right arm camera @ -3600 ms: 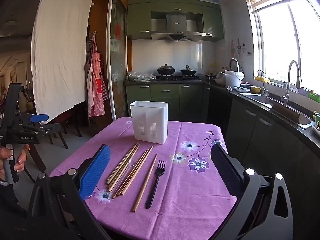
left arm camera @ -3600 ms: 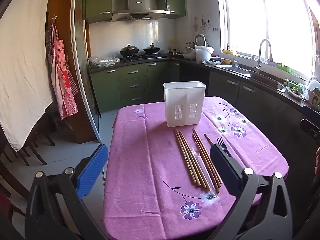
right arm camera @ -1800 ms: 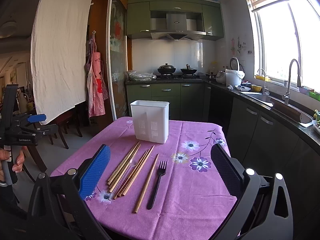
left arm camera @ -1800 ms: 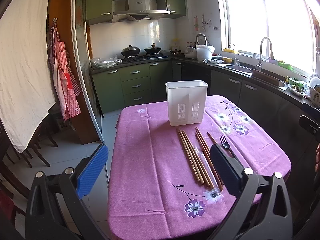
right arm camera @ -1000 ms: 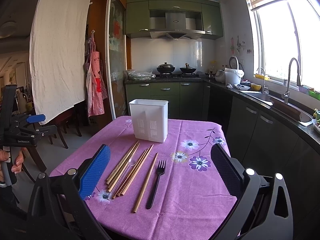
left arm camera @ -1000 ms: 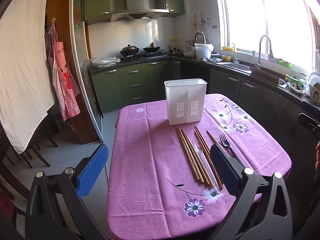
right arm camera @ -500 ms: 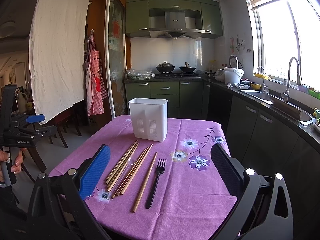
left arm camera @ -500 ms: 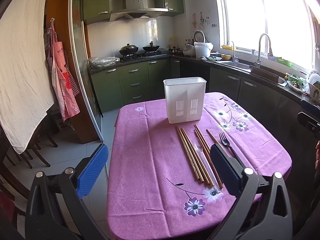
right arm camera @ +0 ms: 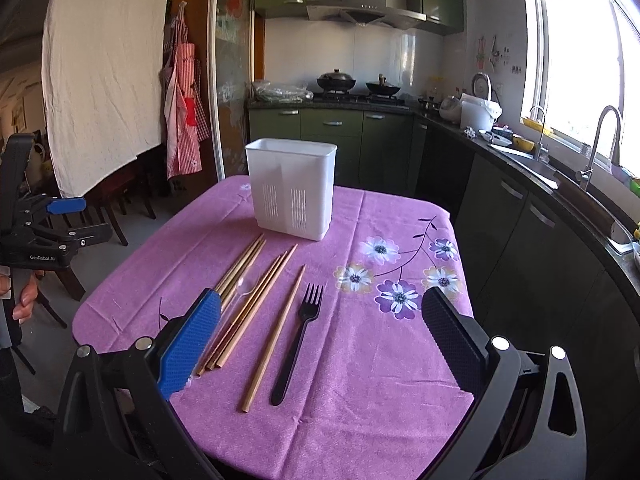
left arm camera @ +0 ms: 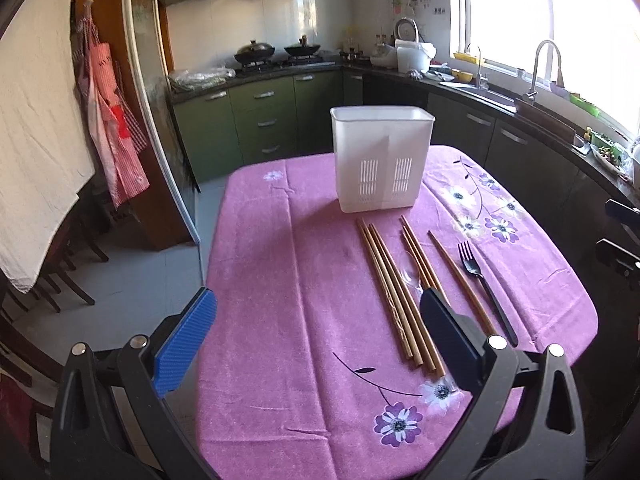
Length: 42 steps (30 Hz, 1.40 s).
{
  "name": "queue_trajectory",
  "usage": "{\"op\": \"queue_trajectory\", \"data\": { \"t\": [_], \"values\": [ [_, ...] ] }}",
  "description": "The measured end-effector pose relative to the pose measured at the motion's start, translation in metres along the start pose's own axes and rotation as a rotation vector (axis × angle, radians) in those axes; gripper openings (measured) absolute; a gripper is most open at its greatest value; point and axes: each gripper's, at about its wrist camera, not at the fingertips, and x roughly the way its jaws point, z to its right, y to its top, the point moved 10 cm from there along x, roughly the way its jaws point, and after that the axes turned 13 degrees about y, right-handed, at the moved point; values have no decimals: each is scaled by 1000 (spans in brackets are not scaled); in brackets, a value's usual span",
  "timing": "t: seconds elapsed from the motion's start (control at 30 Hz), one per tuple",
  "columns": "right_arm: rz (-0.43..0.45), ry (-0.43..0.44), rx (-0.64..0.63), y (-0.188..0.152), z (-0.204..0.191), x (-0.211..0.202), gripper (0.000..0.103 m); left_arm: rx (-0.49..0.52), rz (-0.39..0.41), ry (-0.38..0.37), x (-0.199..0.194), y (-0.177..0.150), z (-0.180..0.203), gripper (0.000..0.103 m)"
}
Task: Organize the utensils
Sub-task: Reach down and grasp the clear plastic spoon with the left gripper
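Observation:
A white slotted utensil holder (left arm camera: pixel 381 160) (right arm camera: pixel 293 186) stands upright at the far side of the table with the purple flowered cloth (left arm camera: pixel 288 280) (right arm camera: pixel 376 352). In front of it lie several wooden chopsticks (left arm camera: pixel 394 288) (right arm camera: pixel 256 292), a clear plastic spoon (left arm camera: pixel 409 270) (right arm camera: pixel 244 286) among them, and a black fork (left arm camera: pixel 482 280) (right arm camera: pixel 298 336). My left gripper (left arm camera: pixel 316 332) hovers open over the near left of the table. My right gripper (right arm camera: pixel 320 328) hovers open above the fork and chopsticks. Neither holds anything.
Green kitchen cabinets (right arm camera: pixel 332 136) and a stove with pots (right arm camera: pixel 358 84) line the back wall. A counter with a sink and tap (right arm camera: pixel 600 136) runs along the right under the window. Chairs (right arm camera: pixel 120 204) and a hanging apron (right arm camera: pixel 184 112) stand to the left. A hand (right arm camera: pixel 26 300) holds the left gripper's handle.
Both grippers have moved slightly forward toward the table and holder. Both stay open; the utensils have not moved.

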Motion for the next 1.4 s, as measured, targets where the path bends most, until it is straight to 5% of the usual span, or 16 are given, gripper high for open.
{"op": "queue_trajectory", "data": {
  "t": [0.37, 0.7, 0.87, 1.4],
  "values": [
    [-262, 109, 180, -1, 46, 80, 98, 68, -339, -246, 77, -2, 94, 94],
    [-338, 117, 214, -11, 57, 109, 70, 170, -515, -198, 107, -16, 147, 27],
    [-353, 117, 190, -15, 54, 111, 55, 173, -569, -180, 117, -21, 150, 14],
    [-363, 129, 168, -16, 47, 113, 53, 202, -631, -130, 145, -32, 166, 11]
  ]
}}
